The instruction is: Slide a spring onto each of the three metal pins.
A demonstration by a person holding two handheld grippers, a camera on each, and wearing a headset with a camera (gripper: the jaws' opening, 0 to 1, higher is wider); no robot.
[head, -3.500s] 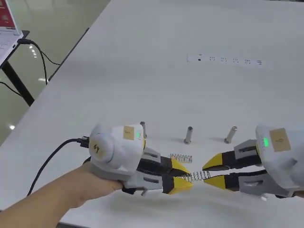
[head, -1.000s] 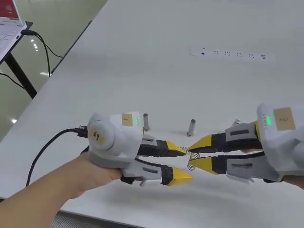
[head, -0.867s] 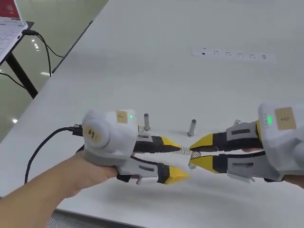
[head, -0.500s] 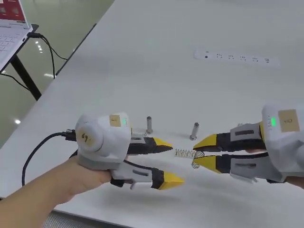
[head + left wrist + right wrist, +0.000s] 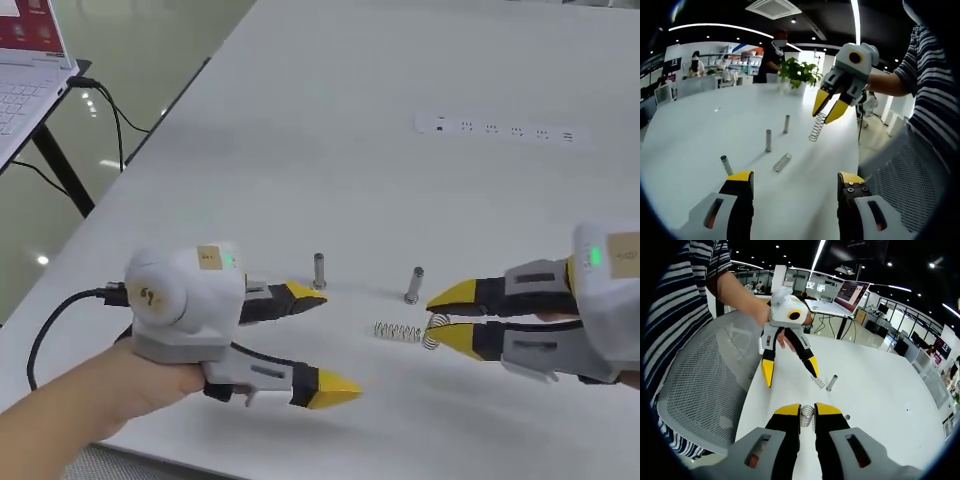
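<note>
Two metal pins stand upright on the white table. The left gripper view has all three pins in a row. A loose spring lies on the table in front of them. My right gripper is shut on another spring, which hangs from its tips above the table. My left gripper is open and holds nothing, to the left of the loose spring.
A white power strip lies farther back on the table. A laptop on a stand is off the table's left edge, with a black cable. A mesh chair is behind the near table edge.
My left gripper has opened, let go of the spring and pulled back to the left. My right gripper has closed on that spring and drawn away right. The other spring stays on the table.
</note>
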